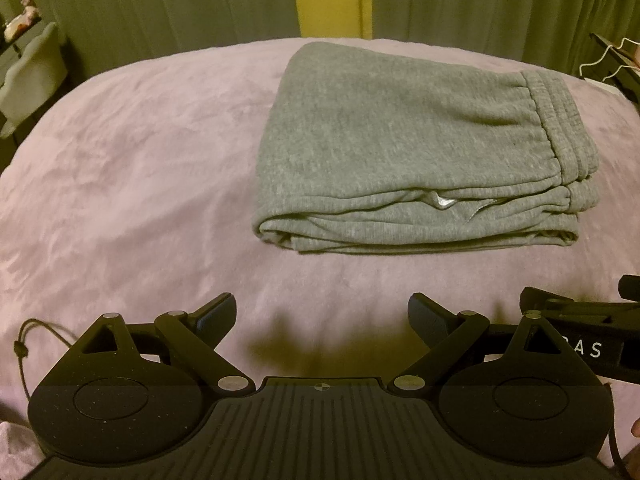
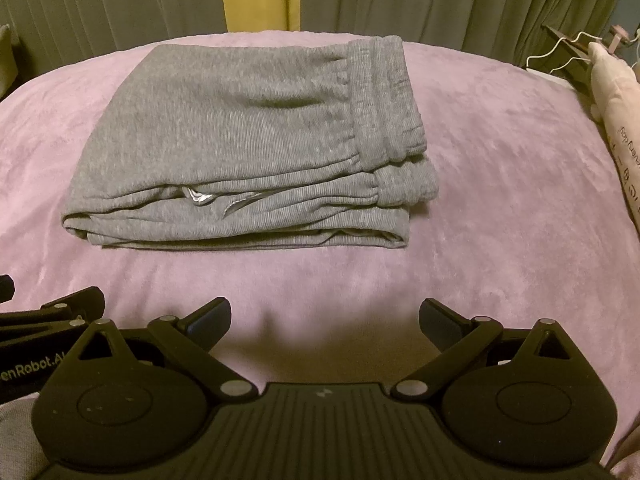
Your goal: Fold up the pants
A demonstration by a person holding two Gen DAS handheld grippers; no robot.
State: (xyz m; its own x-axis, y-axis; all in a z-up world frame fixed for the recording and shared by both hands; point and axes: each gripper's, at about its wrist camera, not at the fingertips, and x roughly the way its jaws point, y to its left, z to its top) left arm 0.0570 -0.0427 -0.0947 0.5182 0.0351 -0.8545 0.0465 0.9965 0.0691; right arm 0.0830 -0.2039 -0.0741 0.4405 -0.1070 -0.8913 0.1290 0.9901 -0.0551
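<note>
Only in the right view, a pink pillow [image 2: 614,92]; folded pants [image 1: 400,144] free, left gripper [image 1: 322,316] and right gripper [image 2: 325,320] agape, empty

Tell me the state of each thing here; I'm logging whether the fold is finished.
Grey pants: folded into a compact stack, lying flat, waistband on the right side.
Pink blanket: spread under the pants, lightly rumpled.
Left gripper: open, empty, short of the pants.
Right gripper: open, empty, short of the pants.
Curtains: drawn, with a gap.

Grey pants [image 1: 384,136] of matt ribbed knit cloth; pink blanket [image 1: 132,168] soft, plush; grippers matt black plastic
</note>
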